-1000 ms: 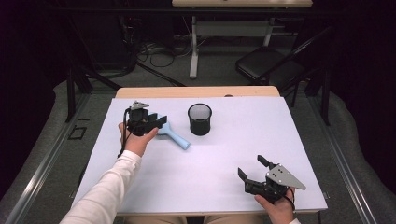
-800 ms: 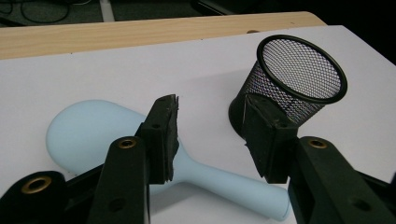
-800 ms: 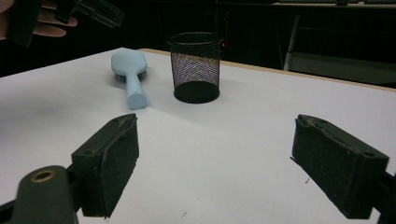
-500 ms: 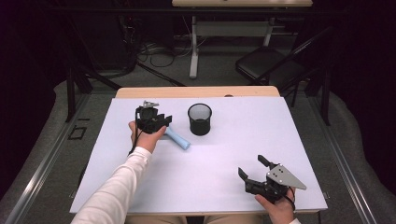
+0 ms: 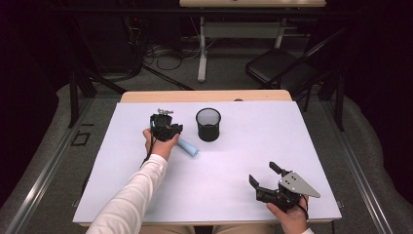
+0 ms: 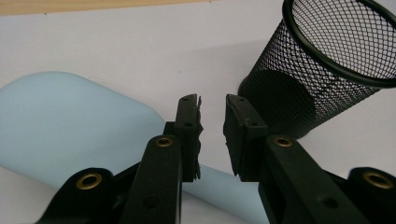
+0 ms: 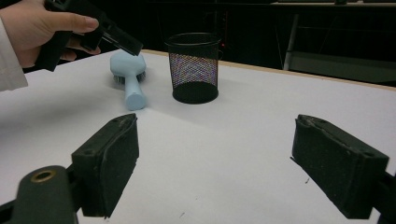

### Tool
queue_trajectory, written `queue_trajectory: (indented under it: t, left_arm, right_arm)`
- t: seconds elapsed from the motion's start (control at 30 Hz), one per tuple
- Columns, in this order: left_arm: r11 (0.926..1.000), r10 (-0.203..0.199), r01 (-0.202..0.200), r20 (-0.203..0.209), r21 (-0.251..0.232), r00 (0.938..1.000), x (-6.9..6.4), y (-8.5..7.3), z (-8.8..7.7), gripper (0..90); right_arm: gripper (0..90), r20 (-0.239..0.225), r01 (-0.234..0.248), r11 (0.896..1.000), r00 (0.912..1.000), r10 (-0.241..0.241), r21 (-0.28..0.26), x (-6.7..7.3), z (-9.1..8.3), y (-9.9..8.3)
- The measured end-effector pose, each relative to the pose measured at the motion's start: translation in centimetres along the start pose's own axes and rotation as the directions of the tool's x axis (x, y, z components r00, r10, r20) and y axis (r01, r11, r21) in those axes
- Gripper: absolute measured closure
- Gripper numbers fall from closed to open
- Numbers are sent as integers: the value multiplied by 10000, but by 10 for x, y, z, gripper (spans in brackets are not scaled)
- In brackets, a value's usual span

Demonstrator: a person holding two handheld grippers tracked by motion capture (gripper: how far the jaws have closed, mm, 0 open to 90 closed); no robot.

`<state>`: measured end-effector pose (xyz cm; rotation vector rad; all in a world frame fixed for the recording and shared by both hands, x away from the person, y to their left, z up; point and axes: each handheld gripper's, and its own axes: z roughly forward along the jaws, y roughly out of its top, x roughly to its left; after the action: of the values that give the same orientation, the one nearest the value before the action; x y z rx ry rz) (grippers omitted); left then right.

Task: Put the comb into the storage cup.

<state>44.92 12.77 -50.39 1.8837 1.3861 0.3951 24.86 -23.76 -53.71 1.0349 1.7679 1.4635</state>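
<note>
Left gripper point(image 6: 212, 135): jaws nearly together with a narrow gap, holding nothing, just above the brush.
Right gripper point(image 5: 272, 183): jaws wide apart, empty, near the table's front edge.
Light-blue hairbrush point(image 7: 128, 74): lies bristles down just beside the cup; likely light, rigid, smooth plastic; best gripped across the narrow handle.
Black mesh pencil cup point(image 5: 208, 124): upright, apparently empty.

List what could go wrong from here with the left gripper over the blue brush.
1. The left gripper hangs over the light blue brush with its jaws almost shut; unless they open first, they may push the brush instead of gripping it.
2. The black mesh cup stands close beside the brush, so a sideways slip might knock it over.
3. The brush handle looks smooth and rounded, so it could roll or slip away.
</note>
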Motion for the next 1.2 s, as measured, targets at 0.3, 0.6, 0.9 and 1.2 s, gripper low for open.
queue_trajectory:
  t: [0.3,0.6,0.9,1.2]
  left_arm:
    - [9989,-222,221,24,424,9997,-4,-4,12,844]
    - [9957,-123,109,152,923,9998,-13,-10,26,900]
    - [9907,18,-42,183,1358,9998,-22,-15,36,900]
    - [9863,278,-303,173,1621,9995,-30,-20,42,900]
  right_arm:
    - [144,-13,65,10000,10000,-65,21,-1,0,0]
    - [144,-18,12,10000,10000,-12,-10,-2,-1,0]
    - [144,-28,35,10000,10000,-36,-19,-2,-1,0]
    - [144,-31,55,10000,10000,-56,-49,-3,-1,0]
